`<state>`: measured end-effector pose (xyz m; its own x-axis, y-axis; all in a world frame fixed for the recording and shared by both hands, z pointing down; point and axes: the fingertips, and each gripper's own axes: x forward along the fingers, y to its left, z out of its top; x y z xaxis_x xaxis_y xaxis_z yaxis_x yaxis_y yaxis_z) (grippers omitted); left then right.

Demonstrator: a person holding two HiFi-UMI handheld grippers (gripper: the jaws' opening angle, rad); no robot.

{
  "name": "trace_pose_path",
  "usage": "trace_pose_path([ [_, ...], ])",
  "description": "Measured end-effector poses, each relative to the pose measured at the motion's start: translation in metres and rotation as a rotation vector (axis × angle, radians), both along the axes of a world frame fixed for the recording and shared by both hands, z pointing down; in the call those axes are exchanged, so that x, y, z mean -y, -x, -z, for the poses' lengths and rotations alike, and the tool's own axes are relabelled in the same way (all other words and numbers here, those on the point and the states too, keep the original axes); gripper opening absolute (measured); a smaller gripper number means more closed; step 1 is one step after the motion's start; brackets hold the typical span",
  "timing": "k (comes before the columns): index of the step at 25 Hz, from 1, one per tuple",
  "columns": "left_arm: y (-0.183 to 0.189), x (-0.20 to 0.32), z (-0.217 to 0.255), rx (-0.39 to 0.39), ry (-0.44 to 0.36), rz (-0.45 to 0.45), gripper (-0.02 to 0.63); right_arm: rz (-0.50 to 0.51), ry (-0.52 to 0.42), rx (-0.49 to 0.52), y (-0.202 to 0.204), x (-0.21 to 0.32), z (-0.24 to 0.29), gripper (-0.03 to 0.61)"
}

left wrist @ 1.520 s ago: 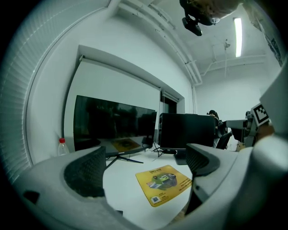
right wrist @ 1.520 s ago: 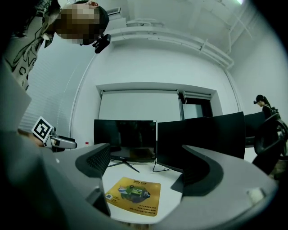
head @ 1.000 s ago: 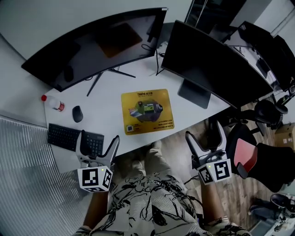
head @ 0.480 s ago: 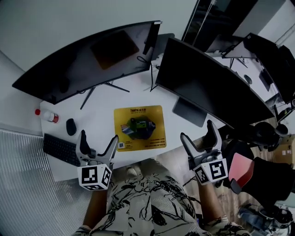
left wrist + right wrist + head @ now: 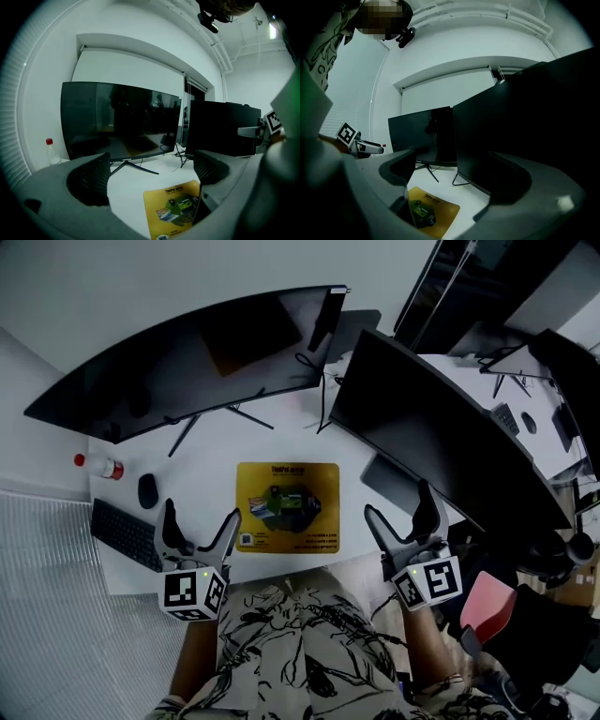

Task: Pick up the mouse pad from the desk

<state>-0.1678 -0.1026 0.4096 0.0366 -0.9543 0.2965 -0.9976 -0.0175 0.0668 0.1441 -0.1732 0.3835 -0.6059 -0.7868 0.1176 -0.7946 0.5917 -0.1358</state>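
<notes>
A yellow mouse pad with a printed picture lies flat on the white desk, near its front edge. It also shows low in the left gripper view as the mouse pad and in the right gripper view as the mouse pad. My left gripper hovers open at the pad's left, over the front edge. On the pad's right my right gripper is open too. Neither touches the pad, and both hold nothing.
A curved monitor stands at the back left and a second monitor at the right, with its base close to the pad. A keyboard, a black mouse and a red-capped bottle sit at the left.
Both grippers have moved forward from over my lap to the desk's front edge, flanking the mouse pad. The head view has shifted, so the pad lies more central.
</notes>
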Motion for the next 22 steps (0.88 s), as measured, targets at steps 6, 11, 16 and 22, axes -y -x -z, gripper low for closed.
trace_pose_path([
  [6, 0.008, 0.015, -0.015, 0.003, 0.049, -0.034, 0.543, 0.039, 0.058, -0.056, 0.021, 0.014, -0.023, 0.476],
  [11, 0.017, 0.024, -0.032, -0.003, 0.086, -0.059, 0.543, 0.049, 0.135, -0.097, 0.032, 0.016, -0.052, 0.474],
  [16, 0.018, 0.034, -0.059, -0.031, 0.162, -0.085, 0.543, 0.045, 0.213, -0.122, 0.043, 0.026, -0.078, 0.474],
  [22, 0.010, 0.041, -0.096, -0.059, 0.236, -0.129, 0.543, 0.050, 0.280, -0.153, 0.052, 0.027, -0.114, 0.471],
])
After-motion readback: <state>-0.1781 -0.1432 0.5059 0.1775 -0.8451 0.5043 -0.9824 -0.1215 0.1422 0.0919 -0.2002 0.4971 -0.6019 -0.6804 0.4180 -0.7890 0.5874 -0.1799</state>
